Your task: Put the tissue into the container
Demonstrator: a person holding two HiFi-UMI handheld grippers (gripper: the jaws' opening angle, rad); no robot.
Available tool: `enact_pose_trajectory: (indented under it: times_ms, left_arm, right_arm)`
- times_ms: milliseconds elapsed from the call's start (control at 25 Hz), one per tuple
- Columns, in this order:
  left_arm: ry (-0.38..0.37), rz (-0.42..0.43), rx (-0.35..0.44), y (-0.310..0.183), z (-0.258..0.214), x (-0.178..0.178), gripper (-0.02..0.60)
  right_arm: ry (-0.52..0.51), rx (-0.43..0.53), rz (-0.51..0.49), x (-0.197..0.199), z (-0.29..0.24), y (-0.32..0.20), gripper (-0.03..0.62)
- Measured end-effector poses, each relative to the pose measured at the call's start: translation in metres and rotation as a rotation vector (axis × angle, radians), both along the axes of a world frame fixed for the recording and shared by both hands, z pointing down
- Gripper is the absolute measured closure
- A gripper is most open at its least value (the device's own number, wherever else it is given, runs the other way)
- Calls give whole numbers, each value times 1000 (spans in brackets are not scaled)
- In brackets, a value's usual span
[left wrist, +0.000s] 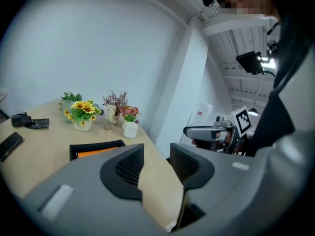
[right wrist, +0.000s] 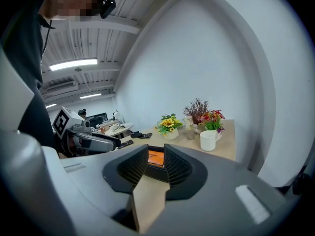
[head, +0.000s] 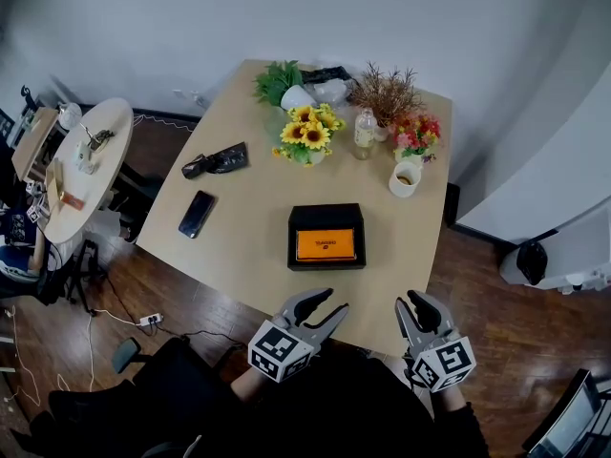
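Note:
A black rectangular container (head: 326,259) sits near the middle of the wooden table (head: 248,256), with a flat orange pack (head: 326,244) lying inside it. The container (left wrist: 96,146) shows just beyond the left jaws, and the orange pack (right wrist: 156,158) shows through the right jaws' narrow gap. Both grippers hover at the table's front edge, close to the person's body. My left gripper (head: 332,301) (left wrist: 156,154) is shut and holds nothing. My right gripper (head: 409,301) (right wrist: 156,151) also has its jaws nearly together, with nothing between them.
A phone (head: 196,214) and a black pouch (head: 216,160) lie on the table's left side. Sunflowers (head: 307,134), a bottle (head: 365,130), dried and red flowers and a white mug (head: 405,177) crowd the far end. A round side table (head: 86,165) stands to the left.

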State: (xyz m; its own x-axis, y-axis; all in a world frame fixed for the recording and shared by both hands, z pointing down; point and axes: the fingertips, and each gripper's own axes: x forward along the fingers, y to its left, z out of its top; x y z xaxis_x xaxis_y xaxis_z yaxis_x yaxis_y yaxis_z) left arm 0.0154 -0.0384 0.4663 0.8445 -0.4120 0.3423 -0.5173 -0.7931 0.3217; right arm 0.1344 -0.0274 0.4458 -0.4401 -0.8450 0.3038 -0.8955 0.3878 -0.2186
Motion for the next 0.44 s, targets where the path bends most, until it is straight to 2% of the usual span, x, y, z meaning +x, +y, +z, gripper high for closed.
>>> enact_pose_trajectory:
  times_ms: [440]
  left_arm:
    - [-6, 4, -6, -2, 1, 1, 433]
  right_arm:
    - [7, -9, -15, -2, 1, -2, 496]
